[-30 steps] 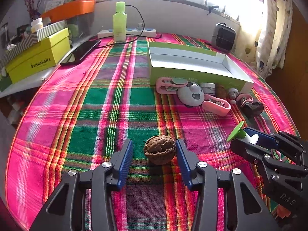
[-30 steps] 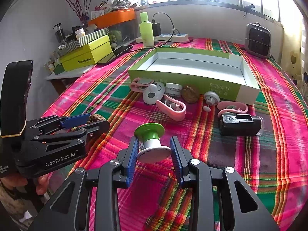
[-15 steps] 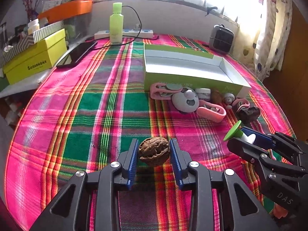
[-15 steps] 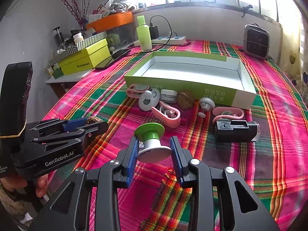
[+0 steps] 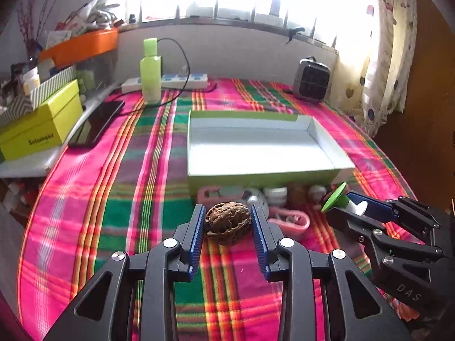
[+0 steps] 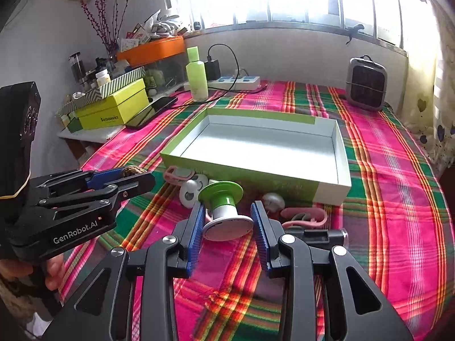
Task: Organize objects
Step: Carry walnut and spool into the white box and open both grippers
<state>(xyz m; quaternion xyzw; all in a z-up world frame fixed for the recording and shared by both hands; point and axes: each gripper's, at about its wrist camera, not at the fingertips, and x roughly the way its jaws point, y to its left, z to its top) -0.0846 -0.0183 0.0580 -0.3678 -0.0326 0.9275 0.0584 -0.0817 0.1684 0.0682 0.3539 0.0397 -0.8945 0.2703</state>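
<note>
Walnut point(image 5: 228, 223): gripped crosswise in left gripper point(image 5: 227, 228) jaws, lifted clear of desk point(image 5: 85, 199). Green-topped spool point(image 6: 226, 209): clamped in right gripper point(image 6: 227, 221). Open box point(image 5: 264, 177) lay straight ahead, far side; seemingly empty.

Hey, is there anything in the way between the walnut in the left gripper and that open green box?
Nothing tall. The walnut is clamped in the left gripper, off the cloth. A row of small items lies on the cloth against the green box, and its near wall rises behind them. The box's inside looks bare.
</note>
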